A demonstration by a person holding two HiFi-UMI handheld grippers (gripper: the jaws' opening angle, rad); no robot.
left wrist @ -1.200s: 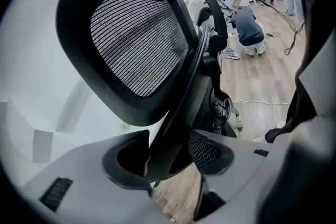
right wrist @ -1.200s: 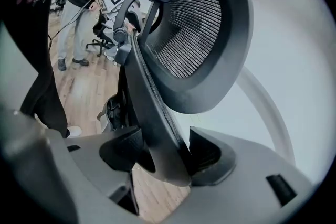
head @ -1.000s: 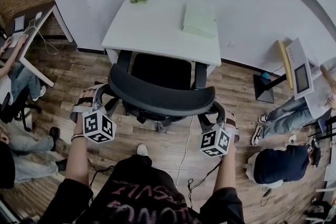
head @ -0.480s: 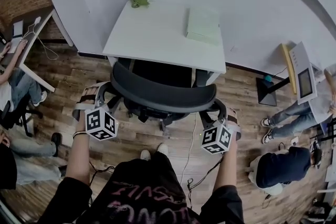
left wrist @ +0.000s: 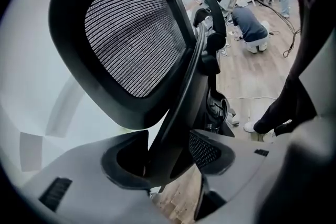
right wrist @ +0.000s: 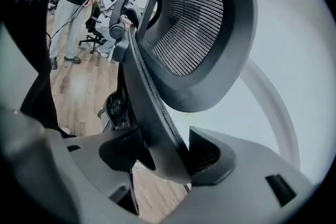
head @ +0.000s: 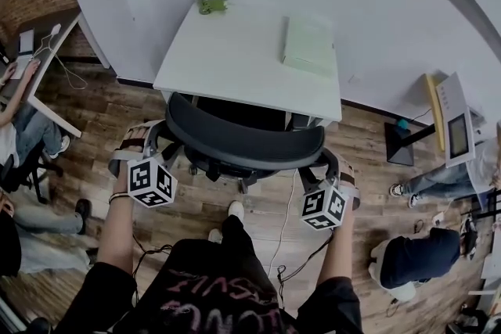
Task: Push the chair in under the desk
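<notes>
A black mesh-backed office chair point(head: 243, 143) stands at the front edge of the white desk point(head: 235, 51), with its seat mostly hidden under the desktop. My left gripper point(head: 154, 135) is shut on the left edge of the backrest frame. My right gripper point(head: 329, 166) is shut on the right edge. In the left gripper view the chair's black frame point(left wrist: 181, 92) runs down between the jaws of the left gripper point(left wrist: 163, 157), with the mesh point(left wrist: 131, 39) above. In the right gripper view the right gripper point(right wrist: 163, 157) clamps the frame rim point(right wrist: 149, 107) the same way.
A small green plant point(head: 211, 2) and a pale green book point(head: 308, 35) lie on the desk. A white wall rises behind it. A second desk point(head: 47, 51) stands at left, a screen on a stand point(head: 454, 121) at right. People crouch on the wooden floor point(head: 415, 254). A cable point(head: 282, 215) trails behind the chair.
The chair has rolled forward toward the desk, and its seat has gone further under the desktop. Both grippers have moved forward with it, still clamped on the backrest.
</notes>
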